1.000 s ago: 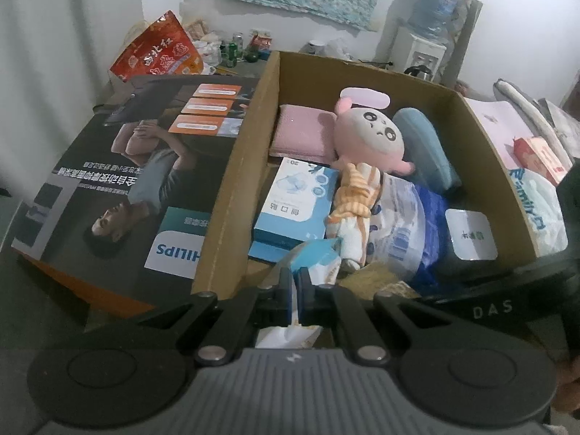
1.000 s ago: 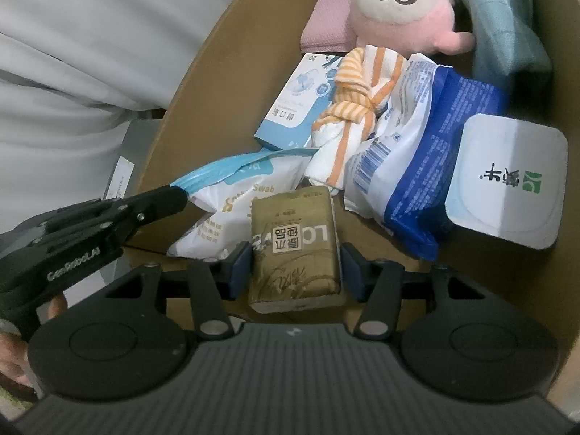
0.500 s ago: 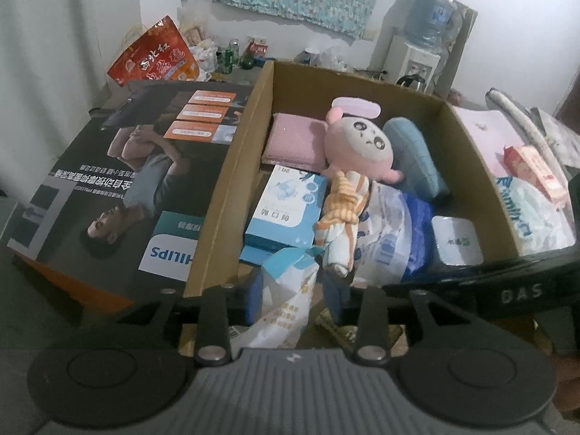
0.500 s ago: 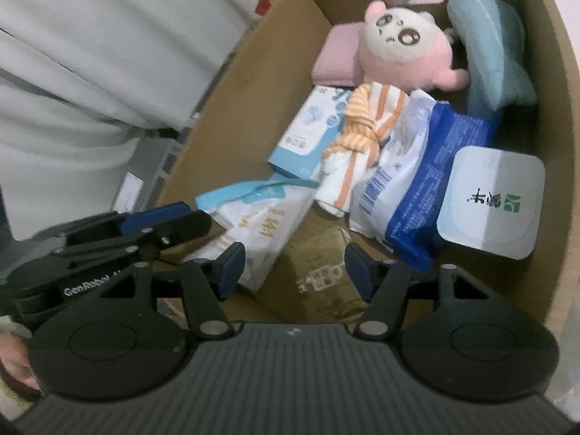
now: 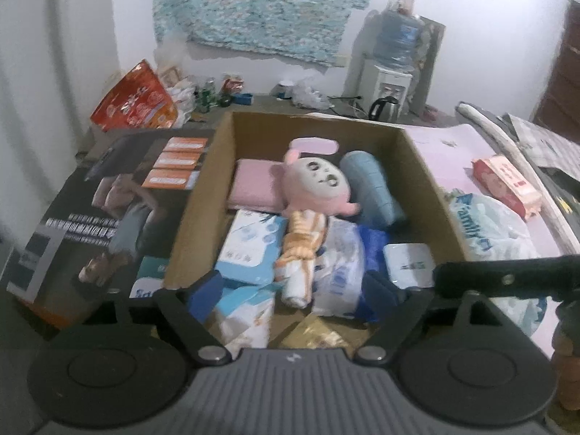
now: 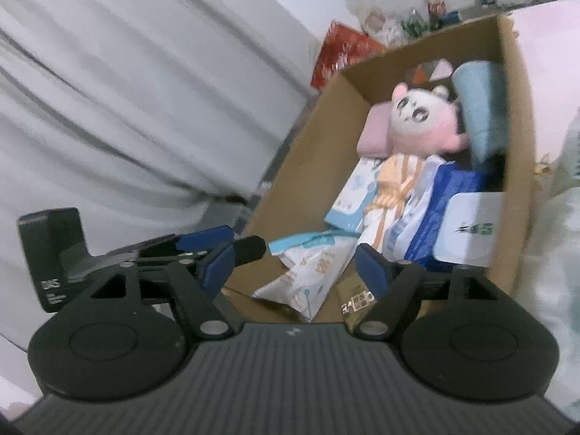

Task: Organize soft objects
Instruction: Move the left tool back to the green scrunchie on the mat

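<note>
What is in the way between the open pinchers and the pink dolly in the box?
The pink plush doll lies at the far end of the cardboard box. Between it and the open left gripper lie an orange striped cloth, a white swab packet and a blue-and-white pack. From above, nothing visible covers it.

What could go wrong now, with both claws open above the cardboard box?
1. The white swab pouch leans near the box's front wall; it may slide onto the brown tissue pack.
2. The left claw and right claw are close together; they could bump.
</note>
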`<state>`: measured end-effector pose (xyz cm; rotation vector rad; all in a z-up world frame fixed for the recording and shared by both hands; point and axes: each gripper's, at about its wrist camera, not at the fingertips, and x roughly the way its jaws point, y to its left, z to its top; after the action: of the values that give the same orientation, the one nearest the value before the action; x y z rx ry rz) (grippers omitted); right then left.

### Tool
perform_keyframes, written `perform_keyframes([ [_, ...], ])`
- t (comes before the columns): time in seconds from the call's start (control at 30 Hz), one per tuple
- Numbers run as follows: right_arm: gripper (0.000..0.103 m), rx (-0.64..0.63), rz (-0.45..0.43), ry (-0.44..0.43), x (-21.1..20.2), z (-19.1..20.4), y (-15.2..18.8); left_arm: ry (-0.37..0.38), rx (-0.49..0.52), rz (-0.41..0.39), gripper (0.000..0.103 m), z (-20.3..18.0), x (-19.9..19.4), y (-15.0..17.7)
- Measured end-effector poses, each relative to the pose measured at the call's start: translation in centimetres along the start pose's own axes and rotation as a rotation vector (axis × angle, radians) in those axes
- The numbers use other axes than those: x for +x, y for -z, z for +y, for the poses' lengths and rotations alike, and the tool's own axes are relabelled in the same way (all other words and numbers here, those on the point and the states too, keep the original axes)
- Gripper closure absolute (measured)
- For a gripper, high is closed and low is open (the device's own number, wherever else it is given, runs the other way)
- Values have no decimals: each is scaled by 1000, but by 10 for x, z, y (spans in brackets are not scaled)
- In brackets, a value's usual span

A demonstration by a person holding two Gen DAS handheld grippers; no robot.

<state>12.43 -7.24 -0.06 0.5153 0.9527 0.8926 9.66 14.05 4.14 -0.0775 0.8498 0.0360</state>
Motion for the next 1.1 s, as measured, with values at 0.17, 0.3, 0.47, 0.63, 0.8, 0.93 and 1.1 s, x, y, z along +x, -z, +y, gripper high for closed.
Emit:
perform_keyframes([
  [0.17, 26, 45, -100, -23, -49, -22, 2, 16, 69, -3, 13, -33, 6, -13],
  [0.3, 25, 71, -181, -29, -91, -45, 6, 30, 125, 1, 13, -59, 15, -24],
  [0.47, 25, 96, -307, 12, -147, -79, 5, 59, 195, 19, 12, -99, 30, -45],
  [0.63, 24, 144, -420, 77, -186, -123, 0, 122, 235, 73, 9, -147, 56, -83],
  [0.8, 26, 187, -425, 157, -192, -177, -33, 153, 300, 148, 4, -205, 109, -125],
  [0.93, 43, 235, -377, 214, -172, -227, -63, 130, 351, 263, 4, -248, 175, -142],
  [1.1, 59, 348, -341, 233, -146, -281, -76, 94, 428, 391, 12, -291, 250, -141],
])
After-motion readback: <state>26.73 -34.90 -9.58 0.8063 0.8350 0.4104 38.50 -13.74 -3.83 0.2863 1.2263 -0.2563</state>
